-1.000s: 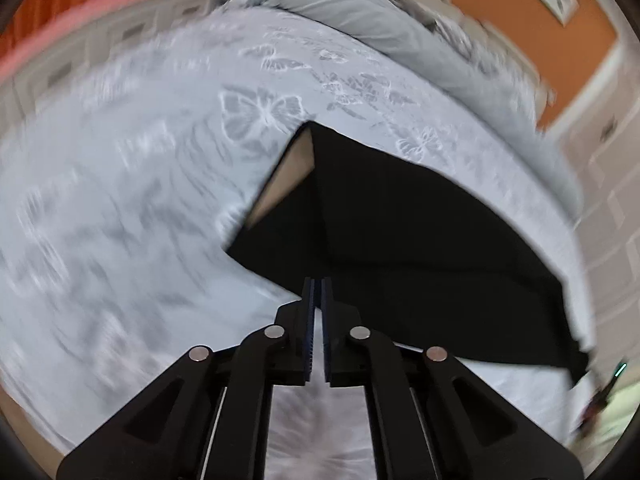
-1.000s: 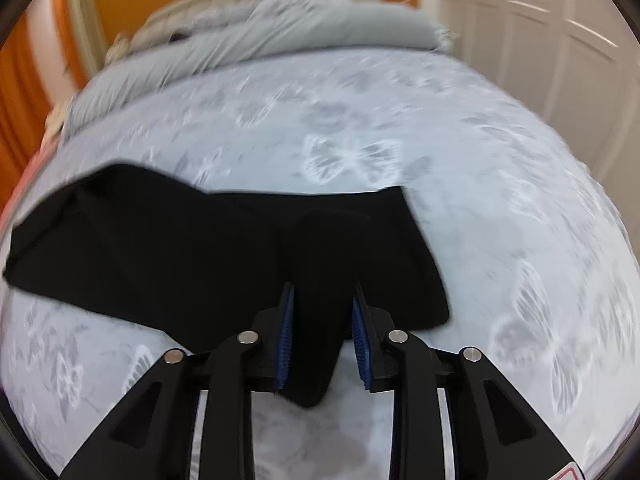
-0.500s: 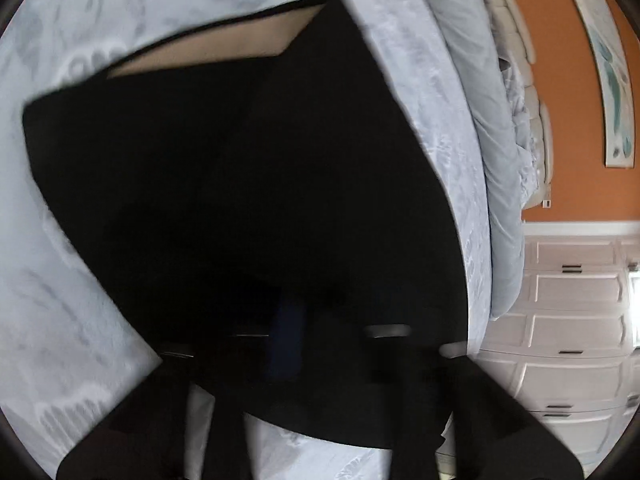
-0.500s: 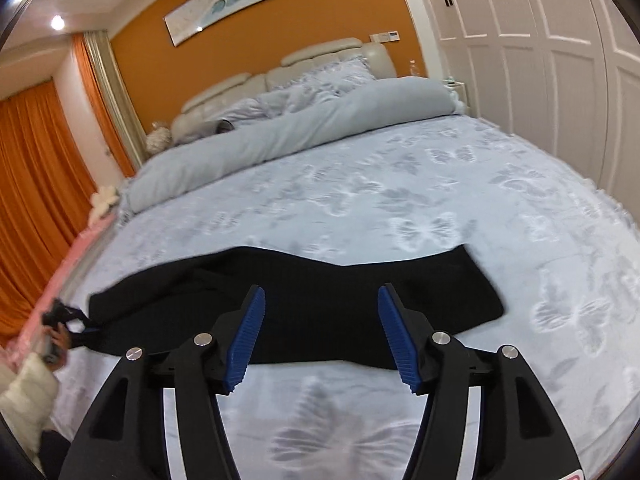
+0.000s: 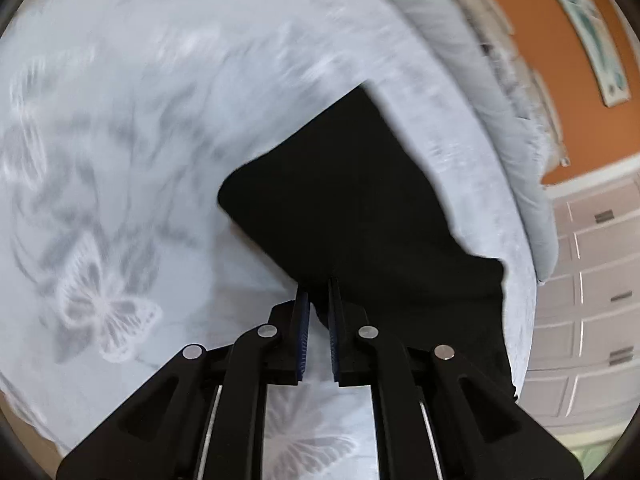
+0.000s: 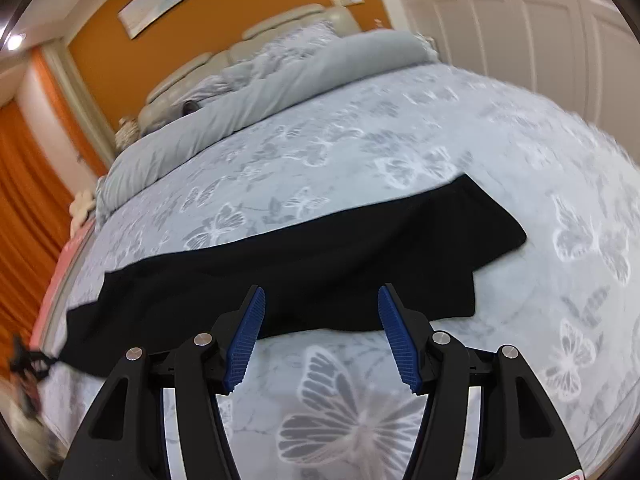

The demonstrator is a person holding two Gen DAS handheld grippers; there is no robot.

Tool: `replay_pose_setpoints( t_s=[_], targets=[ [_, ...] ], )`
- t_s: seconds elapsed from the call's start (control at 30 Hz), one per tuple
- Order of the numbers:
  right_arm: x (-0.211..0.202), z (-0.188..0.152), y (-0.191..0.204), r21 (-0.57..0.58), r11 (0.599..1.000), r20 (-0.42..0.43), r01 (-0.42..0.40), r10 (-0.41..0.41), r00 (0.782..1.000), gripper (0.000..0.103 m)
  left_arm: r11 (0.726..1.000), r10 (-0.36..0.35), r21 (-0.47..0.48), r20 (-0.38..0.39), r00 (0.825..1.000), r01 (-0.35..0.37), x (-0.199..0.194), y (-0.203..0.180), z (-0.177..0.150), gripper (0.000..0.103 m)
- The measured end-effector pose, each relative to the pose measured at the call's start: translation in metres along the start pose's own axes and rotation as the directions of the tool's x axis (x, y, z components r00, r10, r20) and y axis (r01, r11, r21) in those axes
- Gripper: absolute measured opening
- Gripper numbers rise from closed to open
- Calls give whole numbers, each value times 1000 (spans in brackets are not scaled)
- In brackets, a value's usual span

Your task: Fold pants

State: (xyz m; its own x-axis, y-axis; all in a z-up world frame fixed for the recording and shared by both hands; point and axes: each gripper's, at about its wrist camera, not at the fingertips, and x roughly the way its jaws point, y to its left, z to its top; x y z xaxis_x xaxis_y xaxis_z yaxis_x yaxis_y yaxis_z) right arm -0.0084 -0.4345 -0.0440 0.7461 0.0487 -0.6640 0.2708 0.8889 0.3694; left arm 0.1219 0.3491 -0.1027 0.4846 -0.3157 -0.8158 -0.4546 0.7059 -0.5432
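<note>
And the right gripper [image 6: 320,332] has let go: a second ago a fold of black cloth sat between its blue pads, now the jaws stand wide with nothing in them, pulled back over the butterfly-print bed [image 6: 400,128] just short of the near edge of the pants [image 6: 304,264]. So that end has been laid down and the black pants lie in a long flat strip across the bed, side to side in the right wrist view, well short of the grey duvet [image 6: 256,100] rolled up at the headboard end. Over on the other side, the left gripper [image 5: 318,312] is nearly closed, jaws pinched on a small bunch of the pants' edge at its tips, and the blurred left view says it is still on the move, dropping back toward the bed after swinging the cloth up close to the lens half a second ago. By my reading, one fold is just landing; the left end needs setting down and smoothing before the next fold along the length.
</note>
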Motion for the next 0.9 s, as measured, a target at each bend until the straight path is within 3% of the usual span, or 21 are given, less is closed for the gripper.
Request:
replay_pose_setpoints(
  t_s=[0.07, 0.17, 0.3, 0.43, 0.47, 0.5, 0.53, 0.57, 0.63, 0.67, 0.7, 0.77, 0.83, 0.9],
  targets=[
    [2, 2, -14, 71, 997, -10, -25, 26, 1000, 58, 1000, 11, -15, 27, 1000, -10, 11, 2, -5, 8],
    [16, 3, -30, 158, 984, -62, -78, 88, 994, 58, 997, 68, 42, 60, 996, -71, 14, -15, -9, 9],
    [45, 5, -34, 242, 961, -131, -135, 170, 977, 58, 998, 56, 25, 76, 995, -58, 11, -7, -5, 10],
    [83, 16, -33, 266, 960, -184, -86, 138, 973, 58, 998, 66, 2, 64, 996, -66, 15, 7, -11, 11],
    [98, 19, -34, 277, 959, -196, -65, 123, 973, 54, 998, 69, 2, 62, 996, -70, 13, 11, -13, 11],
    [108, 22, -35, 278, 958, -193, -66, 123, 973, 24, 997, 76, 5, 61, 995, -76, 14, 11, -13, 11],
    [116, 25, -37, 278, 958, -199, -64, 123, 972, 4, 997, 77, 6, 62, 995, -78, 14, 10, -12, 10],
    [125, 29, -37, 285, 957, -209, -56, 119, 971, 4, 997, 77, 5, 62, 995, -78, 15, 8, -10, 10],
    [116, 47, -30, 284, 953, -111, -103, 139, 984, 4, 998, 67, -6, 66, 996, -67, 15, 7, -6, 9],
    [89, 64, -16, 236, 956, 1, -174, 178, 984, 4, 998, 58, -9, 73, 996, -58, 14, 5, -4, 9],
    [66, 76, -5, 187, 955, 77, -231, 220, 972, 3, 999, 50, -1, 77, 996, -50, 14, 4, -2, 9],
    [21, 91, 10, 70, 965, 174, -254, 239, 955, 3, 999, 33, 17, 72, 997, -35, 14, 3, -2, 9],
    [20, 81, -10, 91, 974, 168, -208, 191, 967, 3, 999, 31, 32, 61, 998, -33, 21, 1, -3, 10],
    [46, 63, -43, 178, 972, 92, -153, 139, 986, 3, 999, 9, 51, 51, 999, -12, 26, -2, -4, 11]
  ],
)
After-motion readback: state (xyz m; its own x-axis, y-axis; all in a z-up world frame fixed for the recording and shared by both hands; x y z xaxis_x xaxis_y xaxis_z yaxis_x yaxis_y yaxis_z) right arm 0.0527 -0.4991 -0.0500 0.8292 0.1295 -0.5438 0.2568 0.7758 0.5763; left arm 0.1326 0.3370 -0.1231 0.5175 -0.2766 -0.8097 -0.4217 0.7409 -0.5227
